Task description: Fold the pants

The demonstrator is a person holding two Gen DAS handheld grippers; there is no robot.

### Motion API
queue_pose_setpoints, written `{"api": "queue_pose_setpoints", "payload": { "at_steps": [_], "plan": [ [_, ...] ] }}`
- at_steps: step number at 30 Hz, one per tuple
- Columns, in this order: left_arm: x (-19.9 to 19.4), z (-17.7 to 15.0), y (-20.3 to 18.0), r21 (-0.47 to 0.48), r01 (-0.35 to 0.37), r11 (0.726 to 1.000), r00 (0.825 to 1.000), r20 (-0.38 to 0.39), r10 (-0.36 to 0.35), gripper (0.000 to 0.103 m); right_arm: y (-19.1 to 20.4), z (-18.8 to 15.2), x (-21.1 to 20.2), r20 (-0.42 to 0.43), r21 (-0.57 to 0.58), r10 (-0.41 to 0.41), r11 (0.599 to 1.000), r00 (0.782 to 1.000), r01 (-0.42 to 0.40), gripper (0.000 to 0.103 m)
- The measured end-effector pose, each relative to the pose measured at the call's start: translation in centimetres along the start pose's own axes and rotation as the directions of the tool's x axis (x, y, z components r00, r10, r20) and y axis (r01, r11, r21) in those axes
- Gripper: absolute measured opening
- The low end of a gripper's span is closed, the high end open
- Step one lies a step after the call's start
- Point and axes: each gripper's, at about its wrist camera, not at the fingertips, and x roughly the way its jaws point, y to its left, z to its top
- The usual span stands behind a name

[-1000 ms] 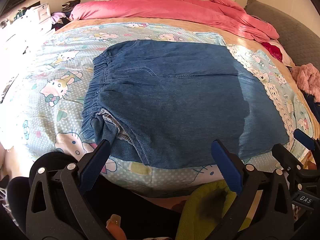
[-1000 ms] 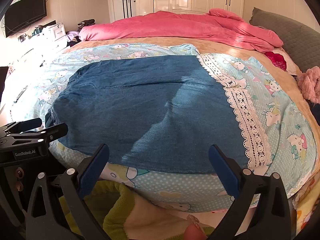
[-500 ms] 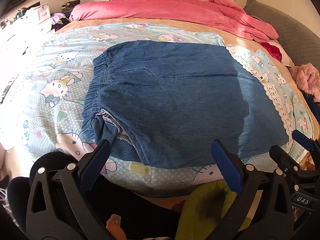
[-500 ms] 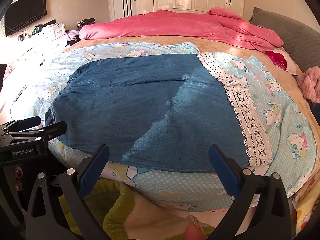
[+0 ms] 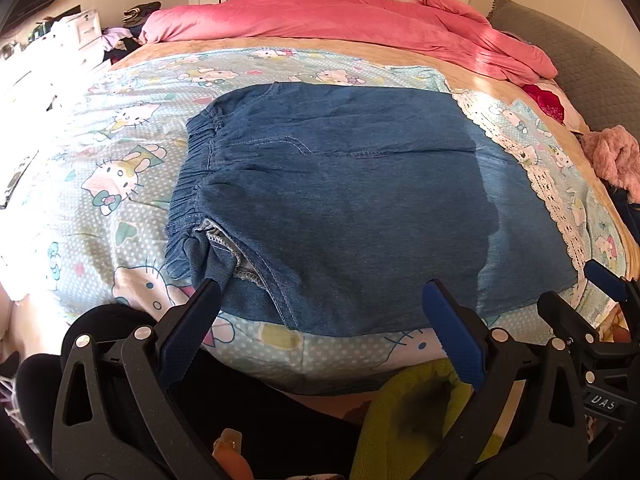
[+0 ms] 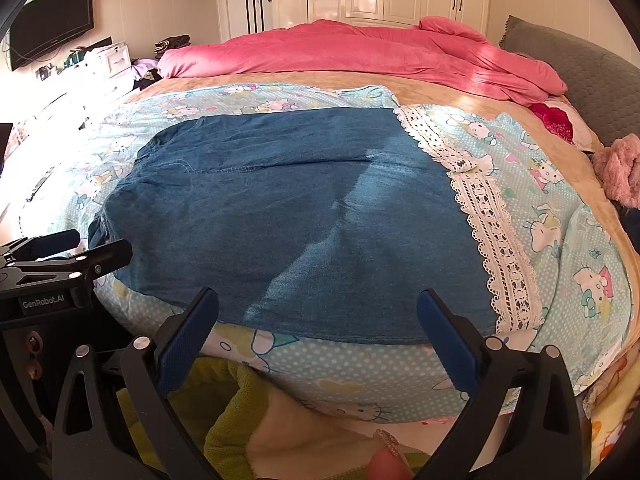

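Note:
Blue denim pants (image 5: 344, 204) lie folded flat on the bed's cartoon-print cover (image 5: 120, 176), elastic waistband to the left. In the right wrist view the pants (image 6: 288, 220) fill the middle of the bed. My left gripper (image 5: 320, 300) is open, hovering just above the pants' near edge, close to the bunched waistband corner. My right gripper (image 6: 318, 308) is open too, above the near hem further right. Nothing is between either pair of fingers. Each gripper shows at the edge of the other's view.
A pink duvet (image 5: 340, 20) is heaped across the far side of the bed. A grey headboard (image 6: 580, 68) stands at right, with a pink fluffy item (image 6: 618, 168) beside it. White lace trim (image 6: 496, 240) borders the cover. A yellow-green garment (image 6: 224, 408) is below the grippers.
Both grippers have drifted very slightly; the pants have not moved and both stay open.

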Motion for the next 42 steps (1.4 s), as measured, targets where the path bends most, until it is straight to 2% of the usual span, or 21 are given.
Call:
{"api": "queue_pose_setpoints", "payload": {
  "at_steps": [25,37,42],
  "plan": [
    [0.1,0.2,0.5,-0.007,-0.015,1.0,1.0,0.002,0.015,0.095,-0.1,0.8,0.5,0.007,0.004,0.001,1.0,1.0,-0.001,0.099],
    [1.6,1.3,1.3,-0.015,-0.013,1.0,1.0,-0.026,0.013,0.095,0.4,3.7,2.4,0.017,-0.006,0.032,0.999,0.999,-0.031,0.099],
    [2.6,2.5,2.6,-0.046,-0.023,0.999,0.999,-0.036,0.021,0.095,0.9,5.2,3.7,0.007,-0.016,0.052,0.999,0.999,-0.051,0.099]
  ]
}}
